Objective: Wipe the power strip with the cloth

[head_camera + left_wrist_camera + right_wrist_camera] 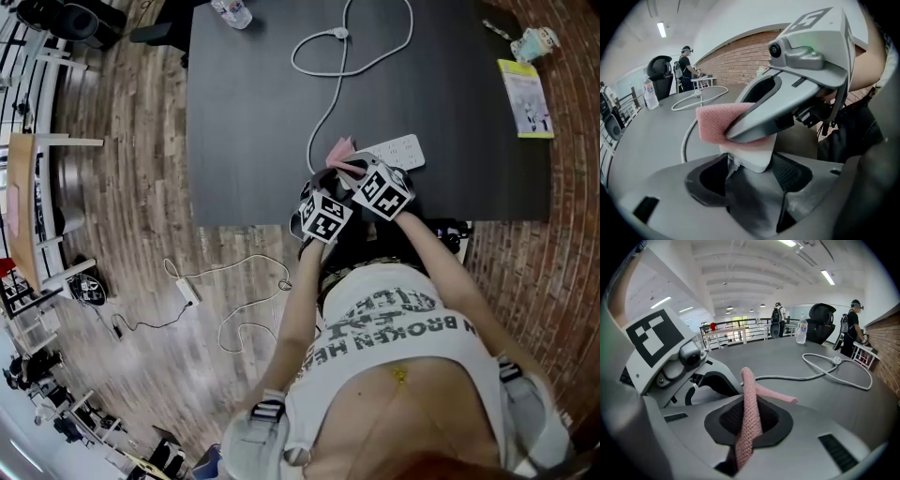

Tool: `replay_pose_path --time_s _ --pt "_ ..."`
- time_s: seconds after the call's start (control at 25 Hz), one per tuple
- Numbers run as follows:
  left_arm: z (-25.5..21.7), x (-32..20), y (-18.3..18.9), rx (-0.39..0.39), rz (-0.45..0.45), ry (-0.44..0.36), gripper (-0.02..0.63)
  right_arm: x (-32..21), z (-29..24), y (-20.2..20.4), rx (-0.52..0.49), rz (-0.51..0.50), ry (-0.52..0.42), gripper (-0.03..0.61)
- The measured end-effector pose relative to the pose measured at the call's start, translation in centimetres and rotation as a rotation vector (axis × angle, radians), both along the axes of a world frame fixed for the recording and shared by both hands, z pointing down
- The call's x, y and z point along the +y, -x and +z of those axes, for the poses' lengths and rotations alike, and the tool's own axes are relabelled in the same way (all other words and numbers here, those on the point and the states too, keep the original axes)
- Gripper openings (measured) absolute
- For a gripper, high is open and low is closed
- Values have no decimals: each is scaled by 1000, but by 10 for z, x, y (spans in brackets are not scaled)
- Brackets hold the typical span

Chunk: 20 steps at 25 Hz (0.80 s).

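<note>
My right claw (749,422) pinches the limp cloth (749,394); my left claw (751,174) gapes round the strip (752,154) end: stiff, probably light, clampable there.

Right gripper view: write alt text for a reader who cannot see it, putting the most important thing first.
The right gripper pinches a pink cloth that stands up between its jaws over a dark grey table. The left gripper, with its marker cube, sits close at the left, and a white cable loops across the table behind.
</note>
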<state>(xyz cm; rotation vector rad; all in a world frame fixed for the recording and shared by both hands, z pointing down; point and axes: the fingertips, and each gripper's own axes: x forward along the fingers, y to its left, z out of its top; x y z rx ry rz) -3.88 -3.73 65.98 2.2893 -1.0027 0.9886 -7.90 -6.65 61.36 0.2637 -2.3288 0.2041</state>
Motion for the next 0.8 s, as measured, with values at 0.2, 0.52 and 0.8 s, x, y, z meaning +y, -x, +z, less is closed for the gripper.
replay_pose_path --time_s 0.2,0.52,0.8 --pt "3 1 2 -36 24 7 279 4 11 0 30 -13 -28 17" --pt "4 0 2 -34 30 17 279 3 9 1 29 -23 -68 17" --pt "4 0 2 -29 33 14 279 2 9 -1 33 -19 -59 17"
